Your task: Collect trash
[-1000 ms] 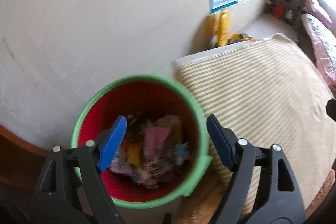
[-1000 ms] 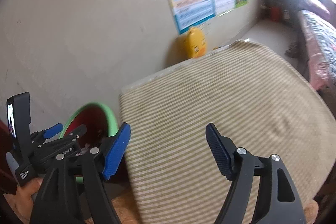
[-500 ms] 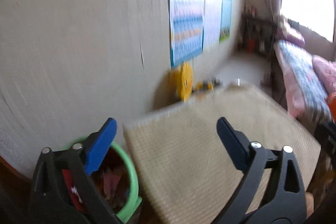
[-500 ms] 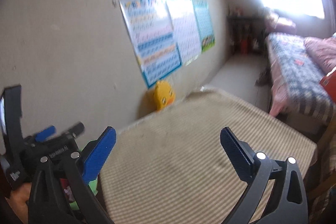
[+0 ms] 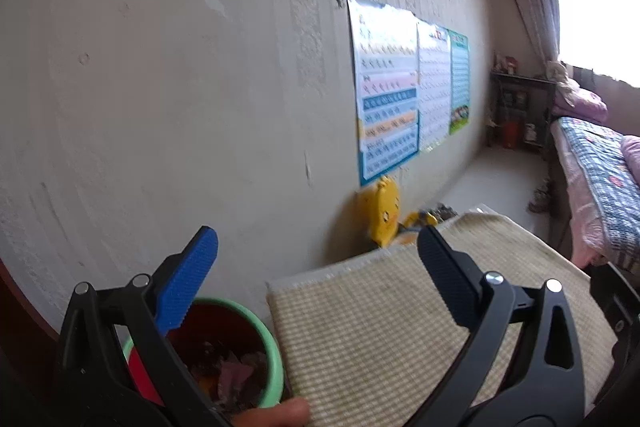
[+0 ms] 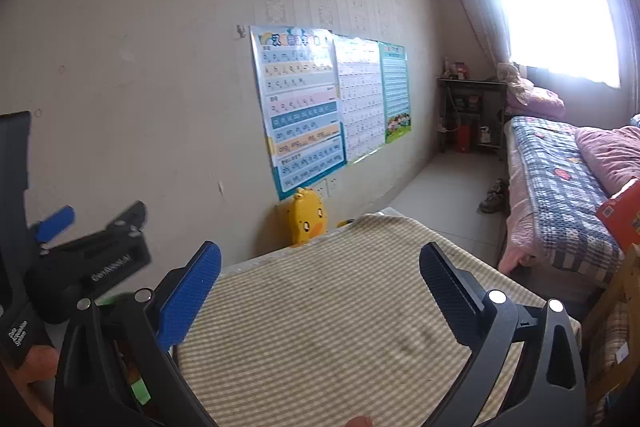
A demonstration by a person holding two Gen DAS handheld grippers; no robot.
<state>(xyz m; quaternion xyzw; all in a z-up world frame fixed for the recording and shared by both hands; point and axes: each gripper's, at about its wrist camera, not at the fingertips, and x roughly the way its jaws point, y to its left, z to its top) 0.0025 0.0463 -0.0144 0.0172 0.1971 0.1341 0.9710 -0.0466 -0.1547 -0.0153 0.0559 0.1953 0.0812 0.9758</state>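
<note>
Left tool (image 5: 316,267) and right tool (image 6: 320,273) wide open (both empty), bucket (image 5: 268,347) upright, trash (image 5: 236,371) inside.

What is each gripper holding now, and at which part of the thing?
Nothing is held. The left gripper and the right gripper both stand wide open with empty jaws; the trash lies in the red bin.

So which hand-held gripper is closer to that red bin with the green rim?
The left hand-held gripper: the bin sits just below its left finger. The right hand-held gripper hangs over the striped mat beside it.
</note>
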